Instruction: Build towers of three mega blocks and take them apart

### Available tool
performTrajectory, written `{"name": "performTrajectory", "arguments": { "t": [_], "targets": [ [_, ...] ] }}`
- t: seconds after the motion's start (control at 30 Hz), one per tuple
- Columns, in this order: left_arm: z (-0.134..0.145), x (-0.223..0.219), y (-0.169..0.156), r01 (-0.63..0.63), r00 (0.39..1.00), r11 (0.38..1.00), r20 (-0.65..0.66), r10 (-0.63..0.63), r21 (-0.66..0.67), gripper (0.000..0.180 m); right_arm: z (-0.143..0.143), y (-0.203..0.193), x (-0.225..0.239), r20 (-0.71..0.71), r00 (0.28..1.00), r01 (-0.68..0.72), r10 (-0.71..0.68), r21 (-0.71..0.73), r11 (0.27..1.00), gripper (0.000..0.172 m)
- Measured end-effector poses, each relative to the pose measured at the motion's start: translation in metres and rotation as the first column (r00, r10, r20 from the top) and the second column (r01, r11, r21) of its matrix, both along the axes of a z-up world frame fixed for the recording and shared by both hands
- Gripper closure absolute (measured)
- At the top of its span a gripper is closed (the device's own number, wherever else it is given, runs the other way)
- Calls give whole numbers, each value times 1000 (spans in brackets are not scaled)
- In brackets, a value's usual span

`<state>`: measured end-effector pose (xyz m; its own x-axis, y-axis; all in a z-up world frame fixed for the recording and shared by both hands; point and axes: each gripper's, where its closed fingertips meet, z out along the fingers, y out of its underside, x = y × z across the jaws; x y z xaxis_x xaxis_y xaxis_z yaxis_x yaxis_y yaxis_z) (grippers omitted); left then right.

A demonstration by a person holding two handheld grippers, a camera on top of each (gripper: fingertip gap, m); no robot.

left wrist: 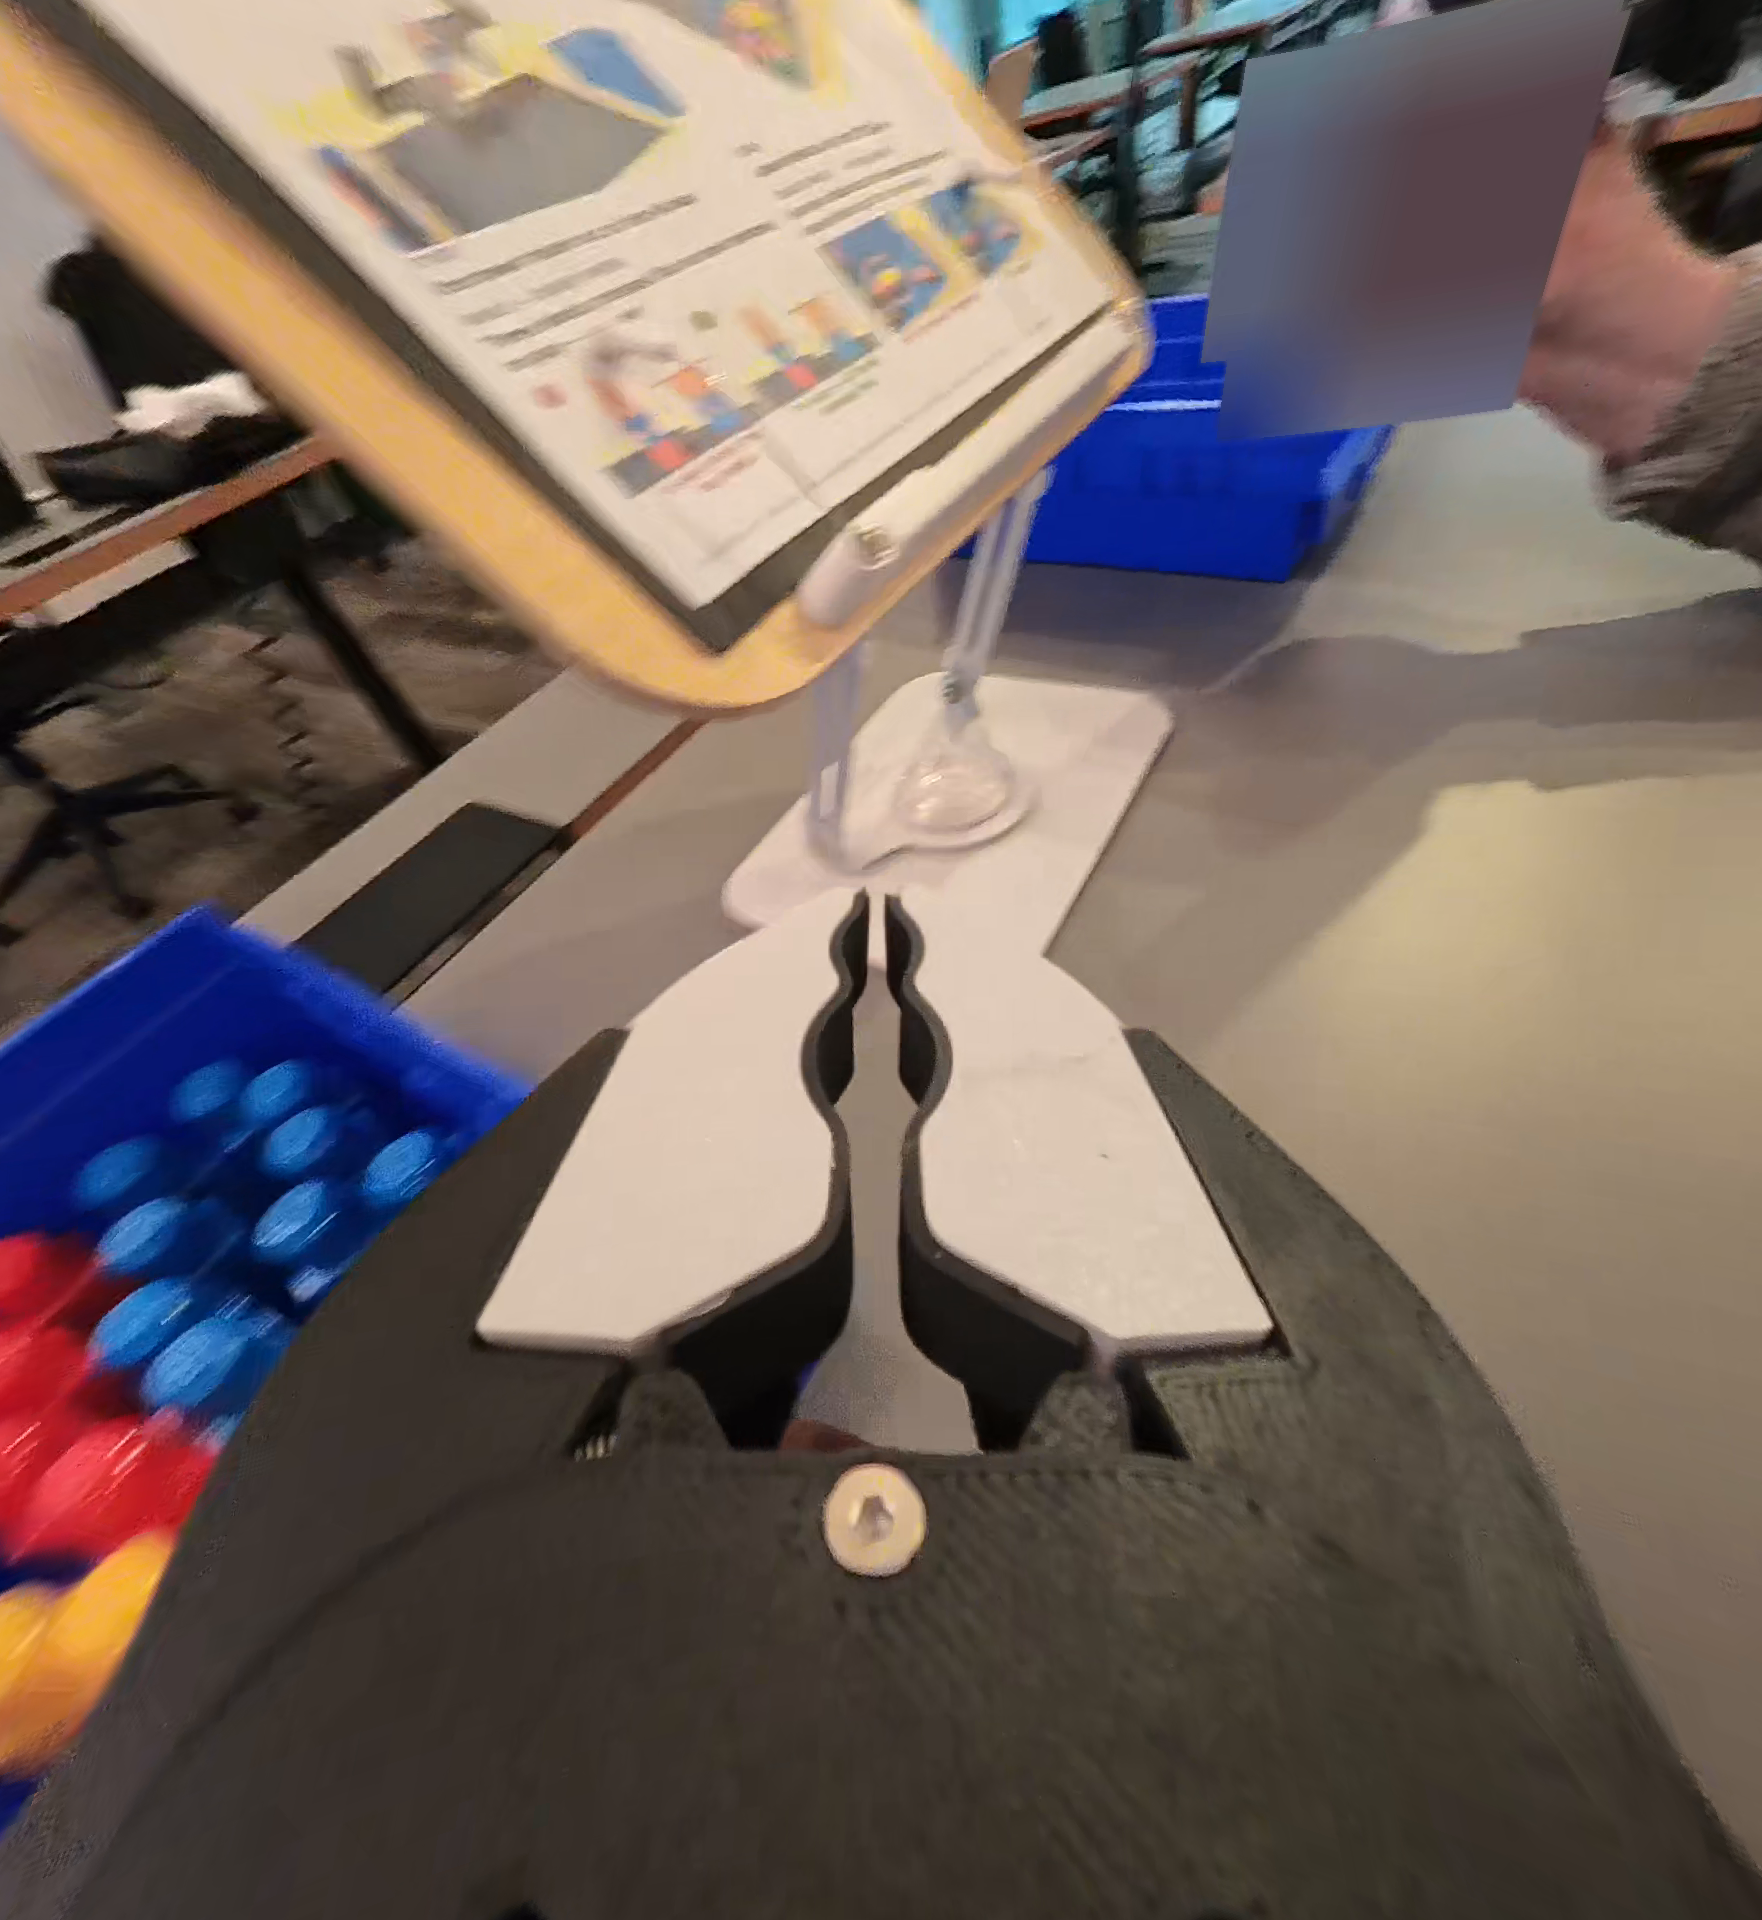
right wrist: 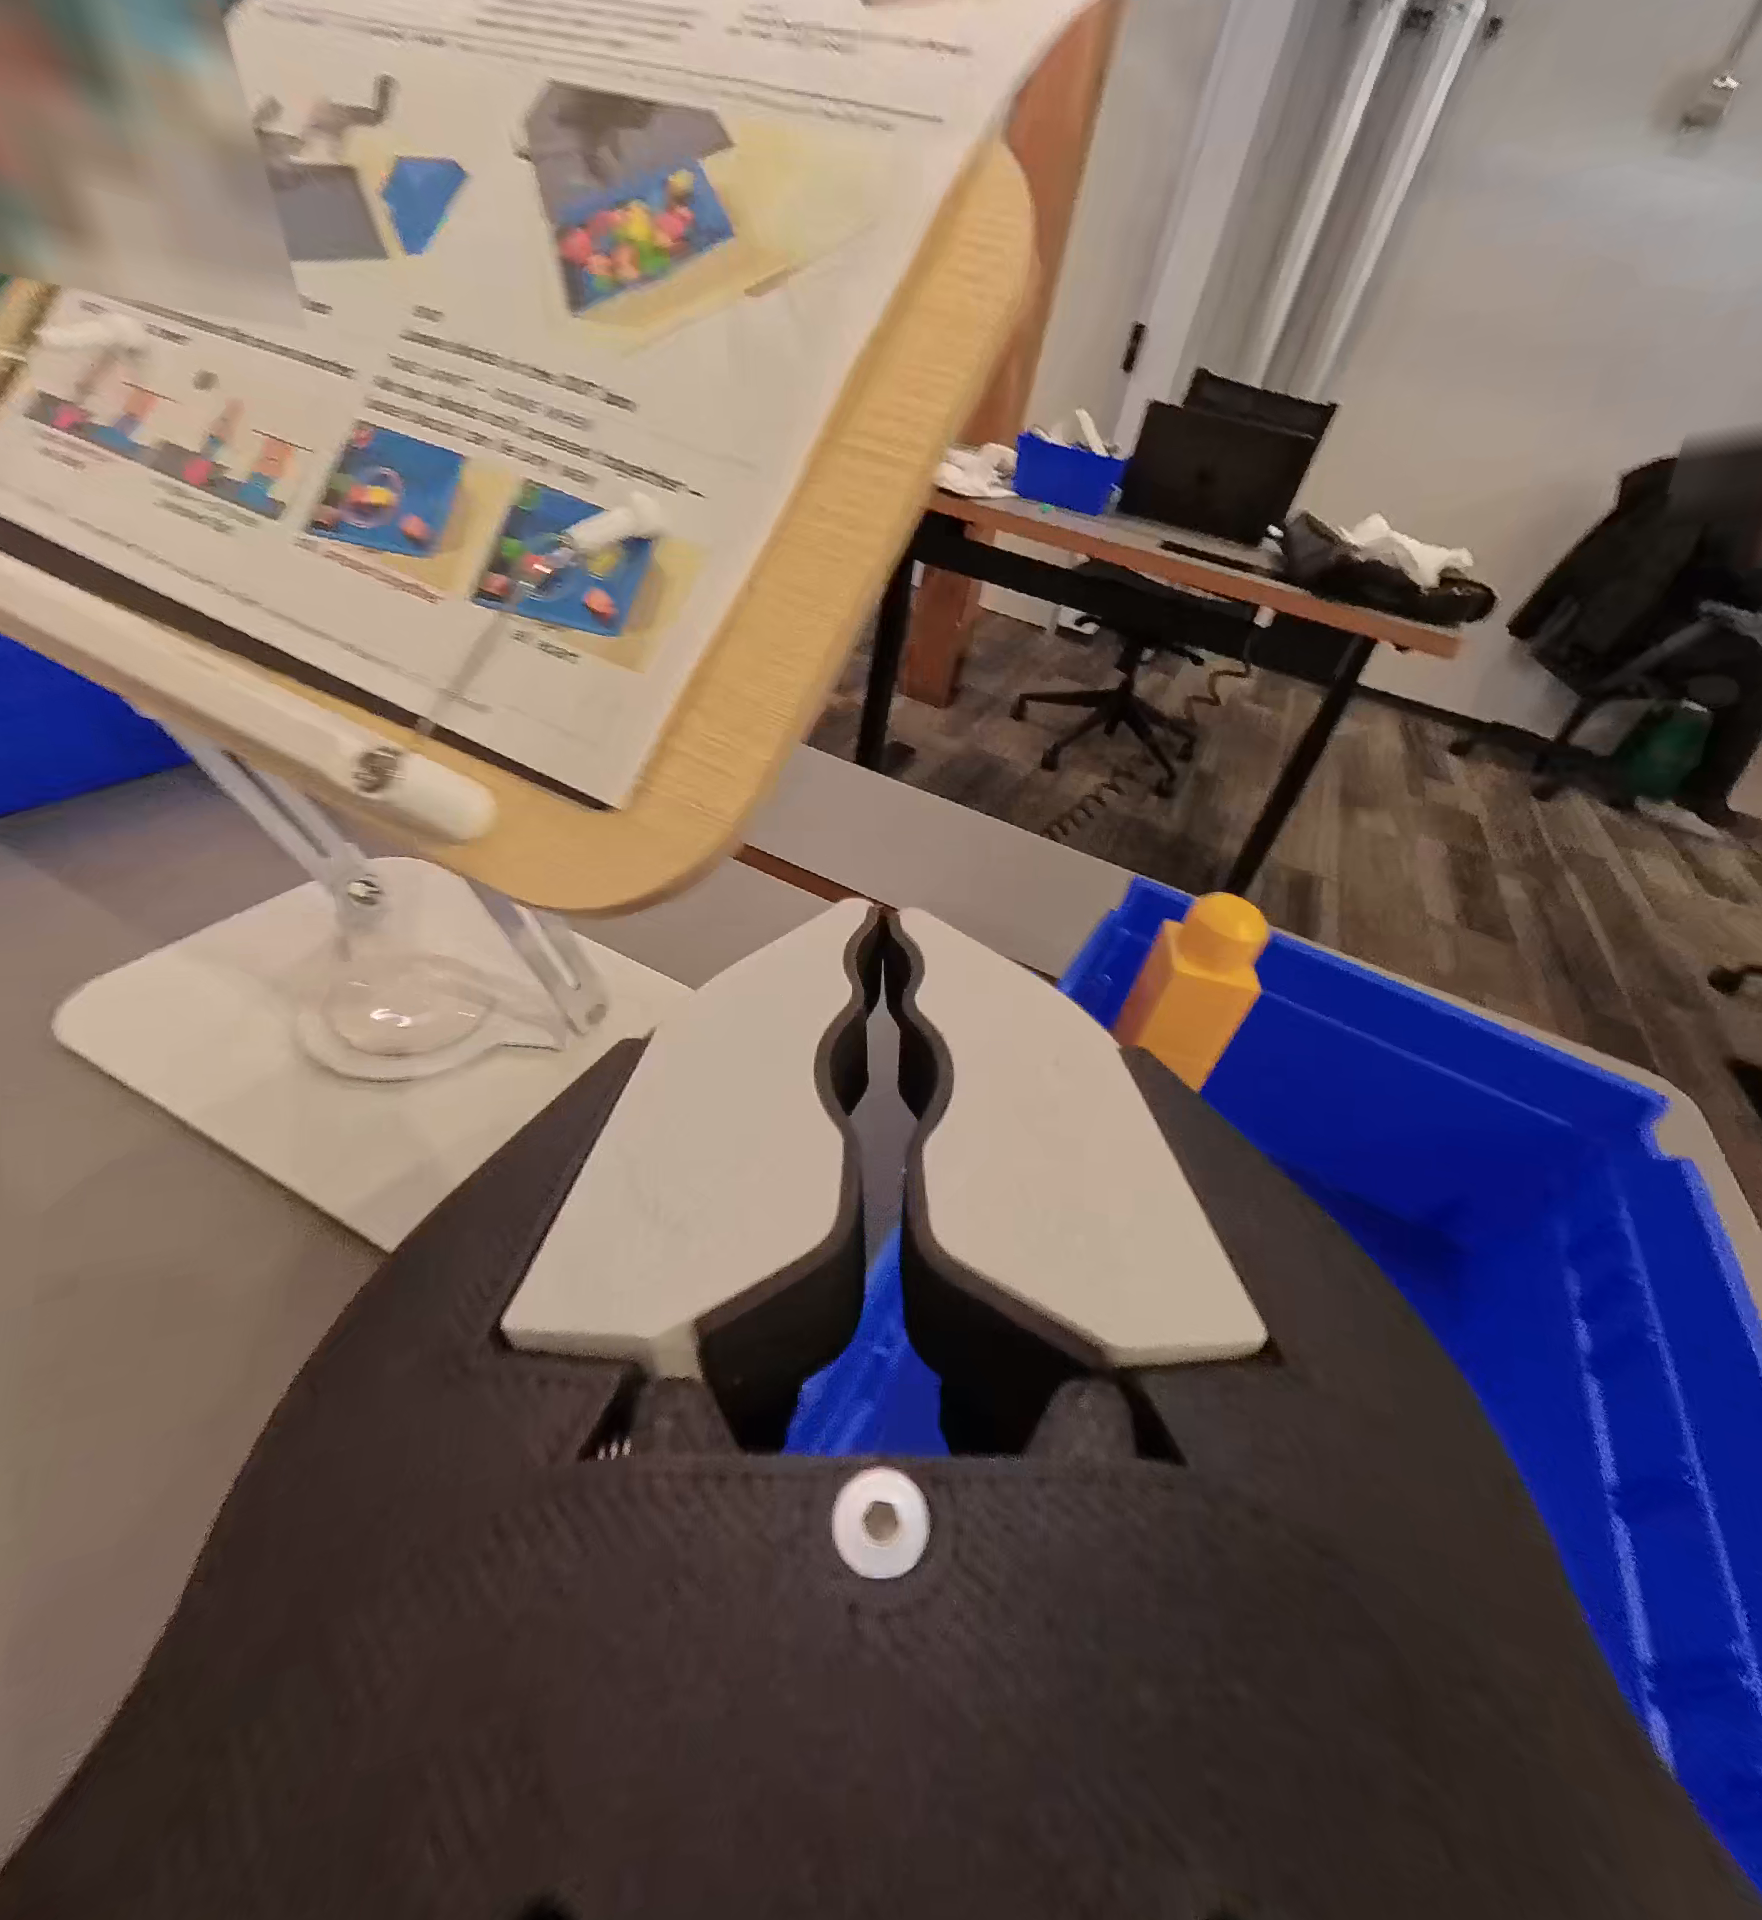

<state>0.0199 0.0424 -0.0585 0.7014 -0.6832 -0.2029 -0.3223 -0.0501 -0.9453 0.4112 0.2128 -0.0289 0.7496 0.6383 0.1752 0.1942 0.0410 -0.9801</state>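
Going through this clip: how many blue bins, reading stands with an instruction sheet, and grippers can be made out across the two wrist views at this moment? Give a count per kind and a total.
Blue bins: 3, namely the block-filled bin, the far bin and the bin with one yellow block
Reading stands: 1
Grippers: 2, left gripper and right gripper, both closed with nothing between the tips
Total: 6

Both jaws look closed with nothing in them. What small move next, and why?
Probably open the left gripper and lower it toward the blue bin at its left, where blue, red and yellow blocks lie. No block stands on the table yet.
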Motion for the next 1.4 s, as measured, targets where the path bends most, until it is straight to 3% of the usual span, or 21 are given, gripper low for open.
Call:
{"name": "performTrajectory", "arguments": {
  "t": [0.13, 0.27, 0.47, 0.53, 0.6, 0.9, 1.13, 1.27, 1.4],
  "targets": [
    [0, -66, 4, -208, 975, 978, -79, 207, -8, 178, 3, -36, -39, 35, 991, -128, 126, 56, 990, 172],
    [-26, -118, 8, -380, 902, 923, -245, 355, -62, 171, -14, -71, -90, 129, 955, -277, 267, 64, 959, 172],
    [-62, -135, 21, -370, 886, 900, -377, 268, -231, 152, -45, -90, -129, 223, 890, -407, 397, -2, 913, 172],
    [-75, -145, 28, -415, 857, 865, -442, 266, -283, 146, -49, -91, -130, 222, 884, -418, 411, -15, 908, 172],
    [-89, -145, 29, -427, 865, 810, -442, 238, -401, 138, -49, -90, -130, 222, 884, -418, 411, -16, 908, 172],
    [-129, -137, 33, -431, 883, 659, -440, 165, -616, 145, -52, -93, -131, 226, 874, -436, 430, -27, 900, 172],
    [-120, -140, 42, -453, 864, 688, -471, 179, -568, 151, -53, -95, -132, 234, 868, -445, 439, -27, 895, 172],
    [-71, -135, 31, -421, 875, 763, -441, 199, -491, 151, -52, -95, -131, 228, 868, -447, 441, -28, 894, 172],
    [-30, -87, -6, -223, 921, 853, -388, 27, -472, 151, -53, -96, -133, 225, 863, -457, 453, -35, 889, 172]
  ]
}}
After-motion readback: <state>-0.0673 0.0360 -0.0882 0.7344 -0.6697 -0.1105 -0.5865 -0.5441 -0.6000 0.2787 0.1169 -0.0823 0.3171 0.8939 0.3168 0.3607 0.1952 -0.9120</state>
